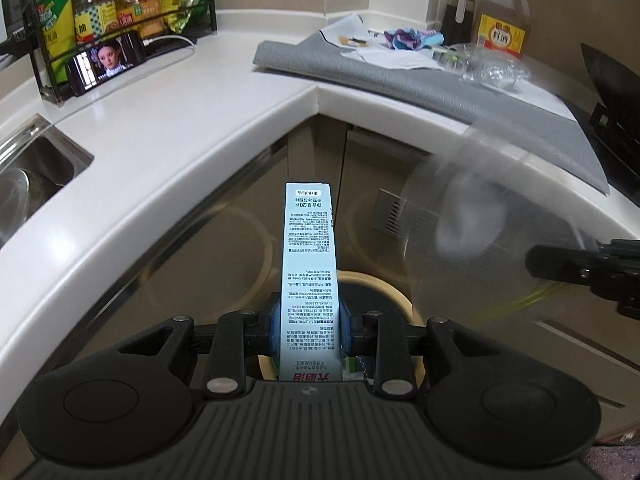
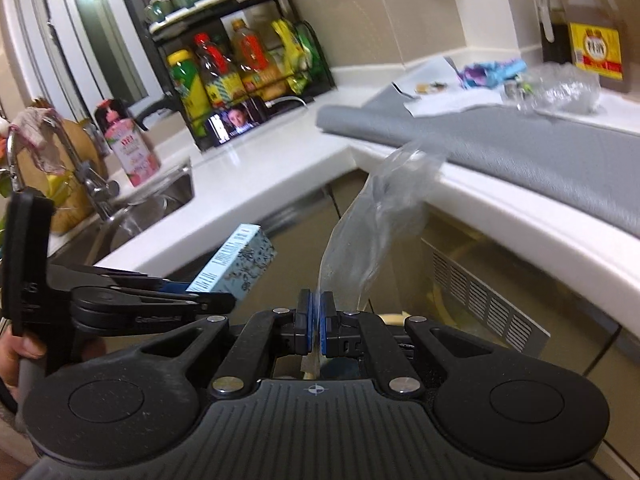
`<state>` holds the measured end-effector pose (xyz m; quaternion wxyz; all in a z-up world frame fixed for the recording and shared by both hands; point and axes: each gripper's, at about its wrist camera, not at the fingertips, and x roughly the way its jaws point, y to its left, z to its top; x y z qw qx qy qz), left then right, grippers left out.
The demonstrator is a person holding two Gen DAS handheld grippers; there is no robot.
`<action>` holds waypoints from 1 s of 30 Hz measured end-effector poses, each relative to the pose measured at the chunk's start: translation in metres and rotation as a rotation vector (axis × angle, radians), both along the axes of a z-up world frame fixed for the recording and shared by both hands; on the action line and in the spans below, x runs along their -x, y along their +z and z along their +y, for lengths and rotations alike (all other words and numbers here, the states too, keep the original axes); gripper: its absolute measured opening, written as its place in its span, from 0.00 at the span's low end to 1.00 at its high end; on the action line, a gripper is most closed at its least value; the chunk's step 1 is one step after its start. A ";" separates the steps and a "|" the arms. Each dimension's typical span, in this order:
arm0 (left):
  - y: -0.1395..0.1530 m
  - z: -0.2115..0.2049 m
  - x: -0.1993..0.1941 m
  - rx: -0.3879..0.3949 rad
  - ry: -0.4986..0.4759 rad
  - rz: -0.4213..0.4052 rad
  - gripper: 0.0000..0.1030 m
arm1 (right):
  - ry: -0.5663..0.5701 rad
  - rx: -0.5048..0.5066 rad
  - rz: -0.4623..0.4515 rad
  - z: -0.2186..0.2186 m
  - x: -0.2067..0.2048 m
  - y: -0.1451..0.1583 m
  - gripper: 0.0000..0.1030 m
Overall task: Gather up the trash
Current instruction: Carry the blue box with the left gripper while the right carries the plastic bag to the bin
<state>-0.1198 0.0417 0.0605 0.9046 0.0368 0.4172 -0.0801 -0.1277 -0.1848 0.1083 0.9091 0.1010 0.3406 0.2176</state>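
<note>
My left gripper [image 1: 310, 330] is shut on a tall light-blue printed carton [image 1: 310, 256], whose free end points away from the camera. Under it stands a round bin with a beige rim [image 1: 394, 292] and a dark inside. In the right wrist view my right gripper [image 2: 317, 320] is shut on a crumpled clear plastic wrapper [image 2: 376, 232] that sticks up from its blue pads. The same wrapper [image 1: 464, 220] shows blurred in the left wrist view, ahead of the right gripper [image 1: 538, 266]. Left of it in the right wrist view, the left gripper [image 2: 208, 294] holds the carton [image 2: 236, 264].
A grey mat [image 1: 440, 92] on the white L-shaped counter [image 1: 192, 128] carries papers [image 1: 384, 56], a colourful wrapper [image 1: 404, 38] and a clear bag [image 1: 496, 68]. Behind stand an oil jug [image 1: 502, 20], a bottle rack [image 1: 112, 8] and a phone [image 1: 106, 62]. The sink [image 1: 32, 176] lies left.
</note>
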 end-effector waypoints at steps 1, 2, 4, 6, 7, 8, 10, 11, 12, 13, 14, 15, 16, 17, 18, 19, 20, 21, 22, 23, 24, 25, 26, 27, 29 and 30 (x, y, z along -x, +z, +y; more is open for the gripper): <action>-0.001 0.000 0.000 0.000 0.000 0.003 0.30 | -0.002 0.003 0.005 0.000 -0.001 -0.002 0.04; -0.002 -0.001 -0.001 -0.001 0.001 0.004 0.30 | -0.004 0.004 0.010 0.000 -0.001 -0.004 0.04; -0.003 -0.001 -0.002 -0.001 0.001 0.007 0.30 | -0.008 0.009 0.020 -0.001 -0.003 -0.008 0.04; -0.005 -0.002 -0.003 0.000 0.000 0.016 0.30 | -0.011 0.014 0.029 -0.001 -0.004 -0.013 0.04; -0.006 -0.002 -0.004 0.000 0.001 0.021 0.30 | -0.015 0.017 0.035 -0.002 -0.004 -0.016 0.04; -0.008 -0.002 -0.004 0.000 0.001 0.025 0.30 | -0.018 0.017 0.039 -0.003 -0.005 -0.018 0.04; -0.010 -0.002 -0.005 -0.001 0.002 0.033 0.30 | -0.024 0.017 0.047 -0.003 -0.006 -0.021 0.04; -0.010 -0.002 -0.006 0.000 0.004 0.037 0.30 | -0.026 0.016 0.049 -0.004 -0.007 -0.022 0.04; -0.011 -0.002 -0.006 0.001 0.005 0.040 0.30 | -0.027 0.015 0.051 -0.004 -0.007 -0.022 0.04; -0.012 -0.001 -0.007 0.001 0.007 0.042 0.30 | -0.028 0.016 0.051 -0.004 -0.007 -0.022 0.04; -0.012 -0.001 -0.007 0.002 0.007 0.043 0.30 | -0.028 0.016 0.052 -0.004 -0.007 -0.023 0.04; -0.013 -0.001 -0.007 0.002 0.007 0.045 0.30 | -0.028 0.016 0.052 -0.004 -0.008 -0.023 0.04; -0.013 -0.001 -0.007 0.002 0.006 0.046 0.30 | -0.028 0.016 0.053 -0.004 -0.008 -0.023 0.04; -0.013 -0.002 -0.007 0.002 0.006 0.048 0.30 | -0.028 0.016 0.055 -0.004 -0.008 -0.023 0.04; -0.014 -0.002 -0.007 0.003 0.006 0.050 0.30 | -0.029 0.016 0.057 -0.004 -0.009 -0.024 0.04; -0.015 -0.002 -0.008 0.003 0.006 0.052 0.30 | -0.030 0.016 0.059 -0.003 -0.009 -0.024 0.04; -0.015 -0.002 -0.008 0.004 0.006 0.054 0.30 | -0.031 0.016 0.060 -0.004 -0.010 -0.024 0.04; -0.015 -0.001 -0.009 0.005 0.006 0.056 0.30 | -0.033 0.017 0.061 -0.004 -0.010 -0.024 0.04; -0.016 -0.002 -0.009 0.005 0.006 0.057 0.30 | -0.034 0.017 0.062 -0.003 -0.010 -0.024 0.04; -0.016 -0.001 -0.009 0.004 0.006 0.056 0.30 | -0.035 0.018 0.063 -0.003 -0.011 -0.024 0.04; -0.016 -0.001 -0.009 0.003 0.005 0.056 0.30 | -0.035 0.018 0.065 -0.002 -0.011 -0.024 0.04; -0.016 -0.001 -0.010 0.002 0.005 0.056 0.30 | -0.034 0.019 0.066 -0.002 -0.011 -0.024 0.04; -0.017 -0.002 -0.010 0.001 0.005 0.056 0.30 | -0.034 0.020 0.067 -0.001 -0.011 -0.025 0.04; -0.017 -0.002 -0.010 0.001 0.004 0.057 0.30 | -0.033 0.021 0.069 -0.001 -0.012 -0.025 0.04; -0.018 -0.002 -0.011 0.001 0.003 0.061 0.30 | -0.034 0.023 0.072 0.000 -0.013 -0.027 0.04; -0.019 -0.001 -0.012 0.001 0.003 0.062 0.30 | -0.034 0.024 0.074 0.000 -0.014 -0.027 0.04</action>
